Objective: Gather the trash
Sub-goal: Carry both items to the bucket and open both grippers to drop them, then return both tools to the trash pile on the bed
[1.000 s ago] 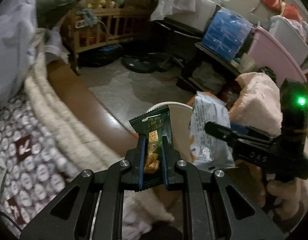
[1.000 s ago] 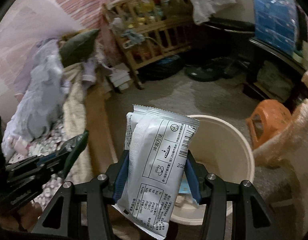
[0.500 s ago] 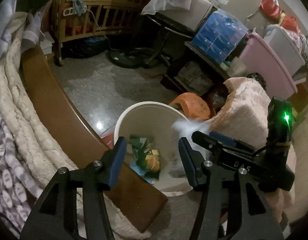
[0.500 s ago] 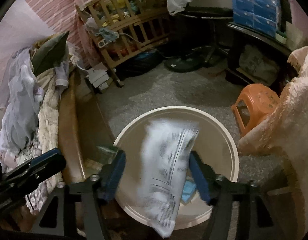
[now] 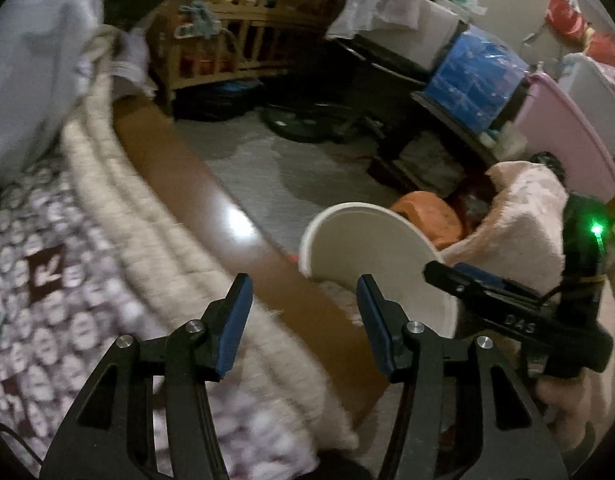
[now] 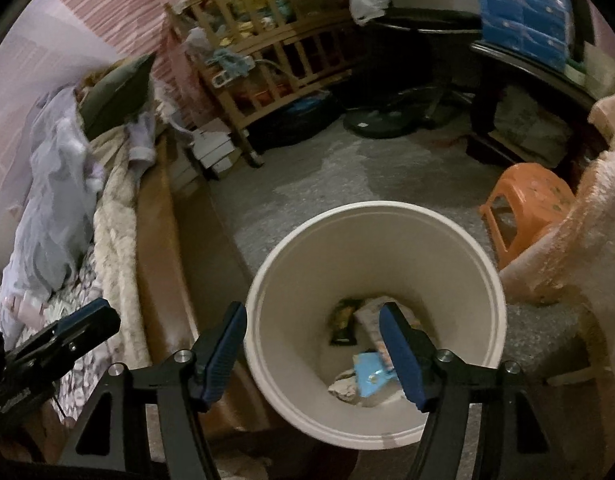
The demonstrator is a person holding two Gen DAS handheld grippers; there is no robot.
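A round cream bin [image 6: 377, 240] stands on the grey floor [image 6: 319, 176], just beside the wooden edge of a bed [image 6: 155, 240]. At the bottom of the bin lie several pieces of trash: a dark green snack wrapper [image 6: 343, 320], a white packet [image 6: 371, 312] partly hidden behind a gripper finger, a light blue wrapper [image 6: 369, 372] and a crumpled pale scrap [image 6: 343, 390].

The right hand-held gripper [image 6: 319, 350] hangs above the bin's near rim, its blue-padded jaws spread wide with nothing between them. The left hand-held gripper [image 5: 303, 322] is also spread wide and holds nothing; it sits over the bed's edge, where a cream quilted blanket [image 5: 119, 216] meets the wood, with the bin [image 5: 371, 264] just to its right.

Judging by this, the wrappers seen here are already binned and both tools are free. No further loose trash is clearly visible on the patterned bedcover [image 5: 47, 280] or the floor, though the view is blurred and dim, so whether anything is left cannot be told.

An orange plastic stool [image 6: 523, 208] stands beyond the bin.
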